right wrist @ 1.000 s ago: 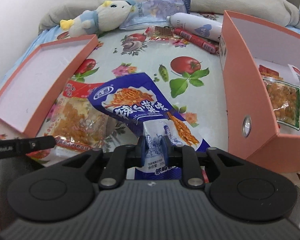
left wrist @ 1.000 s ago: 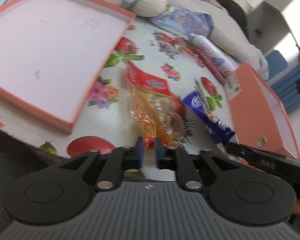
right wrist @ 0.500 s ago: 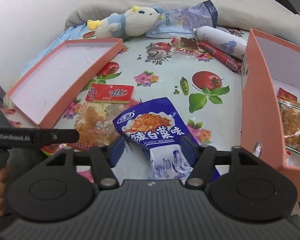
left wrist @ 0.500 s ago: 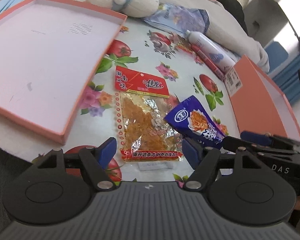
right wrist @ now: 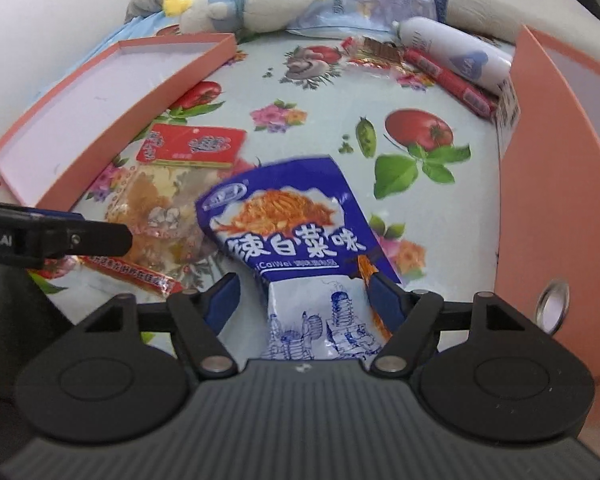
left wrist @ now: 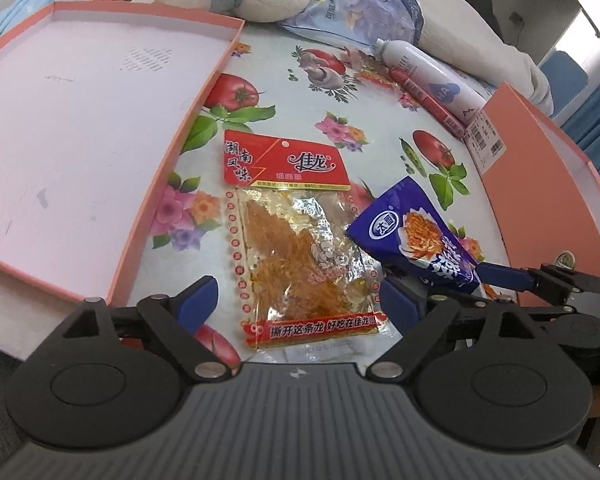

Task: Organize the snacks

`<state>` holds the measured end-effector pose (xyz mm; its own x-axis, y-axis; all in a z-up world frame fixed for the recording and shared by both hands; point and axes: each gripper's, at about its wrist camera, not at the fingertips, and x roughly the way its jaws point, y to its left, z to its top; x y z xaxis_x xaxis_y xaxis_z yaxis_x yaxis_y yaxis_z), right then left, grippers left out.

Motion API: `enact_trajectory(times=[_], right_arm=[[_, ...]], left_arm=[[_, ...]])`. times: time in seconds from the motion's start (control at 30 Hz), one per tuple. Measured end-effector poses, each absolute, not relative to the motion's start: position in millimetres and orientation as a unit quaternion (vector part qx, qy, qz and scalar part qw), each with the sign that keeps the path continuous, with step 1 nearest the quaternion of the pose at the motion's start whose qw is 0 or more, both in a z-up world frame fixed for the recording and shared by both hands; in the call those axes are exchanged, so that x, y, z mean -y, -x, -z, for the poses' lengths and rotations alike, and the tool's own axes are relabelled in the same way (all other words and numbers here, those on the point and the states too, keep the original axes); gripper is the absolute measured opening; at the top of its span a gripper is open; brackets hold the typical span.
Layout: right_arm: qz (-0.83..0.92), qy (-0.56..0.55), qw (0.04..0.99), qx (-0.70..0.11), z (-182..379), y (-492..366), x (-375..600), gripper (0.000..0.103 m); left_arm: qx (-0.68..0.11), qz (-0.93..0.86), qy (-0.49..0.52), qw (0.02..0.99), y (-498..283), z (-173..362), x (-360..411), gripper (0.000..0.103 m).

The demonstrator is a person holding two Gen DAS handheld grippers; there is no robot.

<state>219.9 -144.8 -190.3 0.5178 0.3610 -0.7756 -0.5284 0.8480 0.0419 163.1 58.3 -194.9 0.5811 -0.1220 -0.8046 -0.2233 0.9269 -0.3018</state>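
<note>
The left gripper (left wrist: pixel 296 304) is standing wide open, its jaws having just been opening, with the lower end of the red-topped snack packet (left wrist: pixel 296 240) lying flat between them and no pad pressing on it. The right gripper (right wrist: pixel 300 296) is also standing open, having just spread and then eased in a little; the white tail of the blue snack pouch (right wrist: pixel 296 232) is lying between its jaws, and the right-hand pad looks to be sitting close against the pouch's edge, though I cannot tell whether it is touching.

Both packs are likely handling as light, thin, crinkly film: limp, slippery, and apt to fold or slide out of a shallow pinch. The contents seem brittle, so the sealed bottom strip nearest each gripper is the sensible place to take hold.

Ahead and to the left of the left gripper the empty pink box lid (left wrist: pixel 88 120) is lying on the flowered counter (left wrist: pixel 300 128). To the right of the right gripper the wall of the pink box (right wrist: pixel 556 184) is standing close. Far ahead are lying a plush toy (right wrist: pixel 256 0), a white bottle (right wrist: pixel 456 56), red sausage sticks (right wrist: pixel 452 80) and a pale blue bag (right wrist: pixel 384 0). The two grippers are working just beside each other, so crowding is the main hindrance.
</note>
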Motion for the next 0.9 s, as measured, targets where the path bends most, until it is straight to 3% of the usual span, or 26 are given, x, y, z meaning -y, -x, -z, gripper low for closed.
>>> enact_trajectory(times=[0.2,0.43,0.53,0.8,0.9], right_arm=[[-0.246,0.104,0.874,-0.406,192,-216,146,0.062],[-0.227,0.094,0.887,-0.39,183,-214,150,0.044],[-0.207,0.073,0.896,-0.386,180,-215,158,0.043],[-0.194,0.065,0.897,-0.392,181,-212,165,0.042],[-0.193,0.061,0.898,-0.392,181,-213,166,0.042]], left_arm=[[-0.462,-0.03,0.169,0.87,-172,201,-51,0.091],[-0.438,-0.049,0.114,0.89,-177,202,-36,0.091],[-0.438,-0.05,0.063,0.896,-181,204,-24,0.091],[-0.448,-0.071,0.045,0.89,-185,217,-19,0.095],[-0.444,-0.073,0.033,0.893,-182,218,-15,0.093]])
